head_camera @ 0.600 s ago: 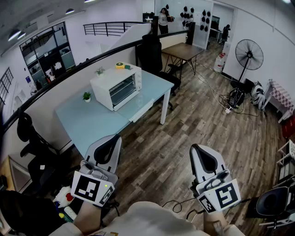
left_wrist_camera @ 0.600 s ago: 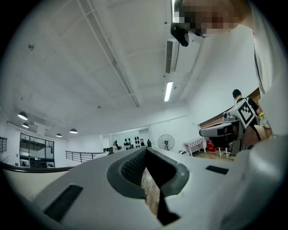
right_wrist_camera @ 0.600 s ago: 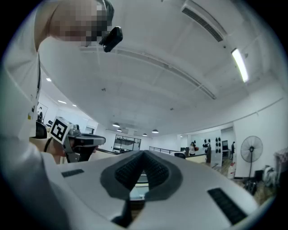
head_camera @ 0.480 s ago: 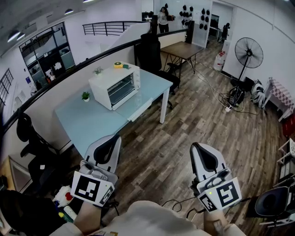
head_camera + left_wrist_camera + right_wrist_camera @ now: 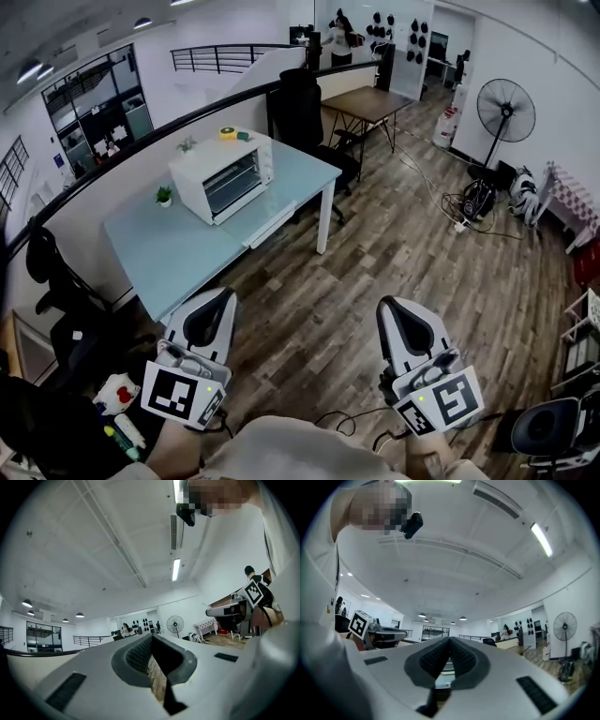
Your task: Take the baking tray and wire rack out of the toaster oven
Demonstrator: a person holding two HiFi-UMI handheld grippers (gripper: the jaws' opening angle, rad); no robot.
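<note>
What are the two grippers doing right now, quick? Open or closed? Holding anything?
The white left gripper: closed, holding nothing.
The white right gripper: closed, holding nothing.

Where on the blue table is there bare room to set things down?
Widest bare patch: the table's near end, between the toaster oven and the near corner. A smaller one lies past the oven, toward the black chair. Tight only by the small plant beside the oven.
</note>
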